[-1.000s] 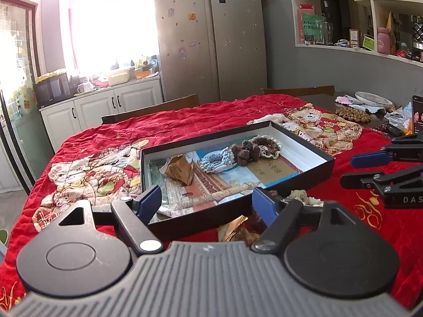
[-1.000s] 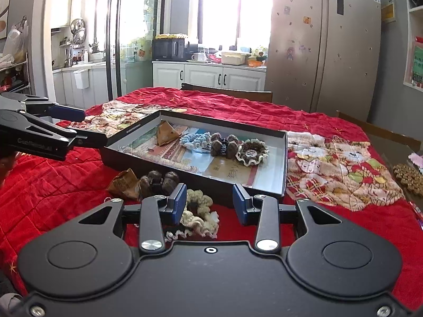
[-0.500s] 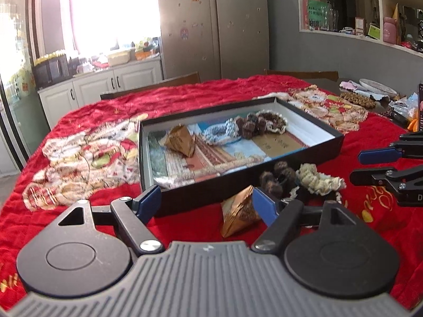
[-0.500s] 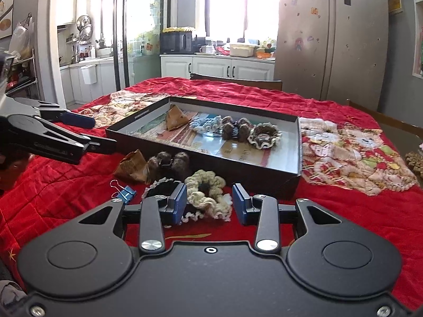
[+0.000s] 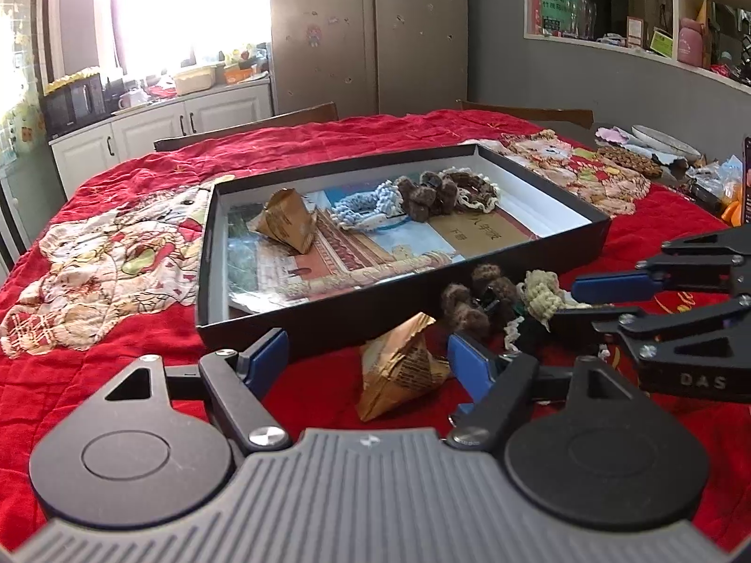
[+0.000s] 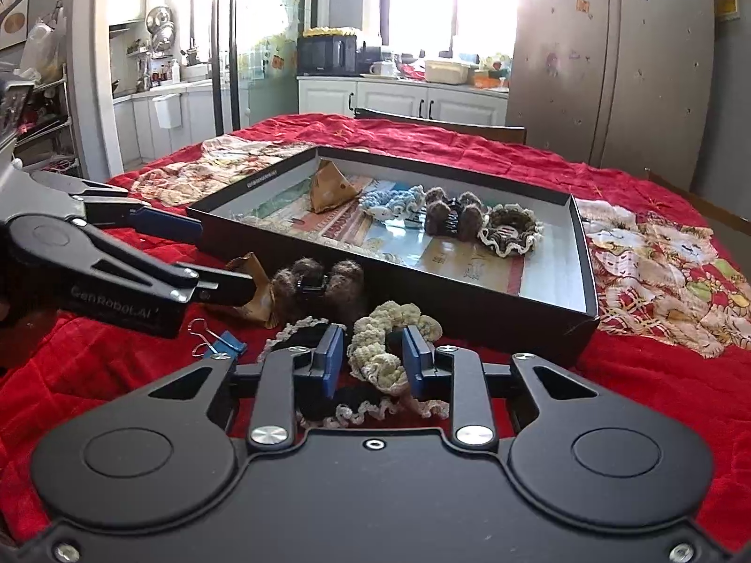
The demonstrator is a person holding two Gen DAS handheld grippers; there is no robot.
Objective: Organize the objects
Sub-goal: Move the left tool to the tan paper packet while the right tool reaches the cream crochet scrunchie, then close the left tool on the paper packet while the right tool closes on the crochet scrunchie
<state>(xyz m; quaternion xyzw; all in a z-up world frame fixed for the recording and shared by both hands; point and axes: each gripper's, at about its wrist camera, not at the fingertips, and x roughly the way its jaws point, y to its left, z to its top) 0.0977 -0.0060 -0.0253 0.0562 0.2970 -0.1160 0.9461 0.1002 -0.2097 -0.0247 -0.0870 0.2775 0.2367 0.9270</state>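
Observation:
A shallow black box (image 5: 204,262) lies on the red cloth and holds a brown paper packet (image 5: 286,227), a blue scrunchie (image 5: 371,204), a pompom clip (image 5: 425,194) and a brown scrunchie (image 5: 474,187). In front of it lie another paper packet (image 5: 399,370), a brown pompom clip (image 6: 319,281) and a cream scrunchie (image 6: 375,347) on top of a black lace-edged one (image 6: 300,335). My left gripper (image 5: 366,354) straddles the loose packet, jaws wide and closing slightly, pads apart from it. My right gripper (image 6: 373,356) is closing around the cream scrunchie, which still rests on the cloth.
A blue binder clip (image 6: 225,342) lies on the cloth left of my right gripper. The box's near wall (image 6: 469,309) stands just behind the loose items. Plates and bags (image 5: 666,150) clutter the table's far right. Chair backs (image 5: 263,124) line the far edge.
Both grippers have sunk towards the cloth and come closer to the loose items in front of the box. The right jaws have narrowed around the cream scrunchie.

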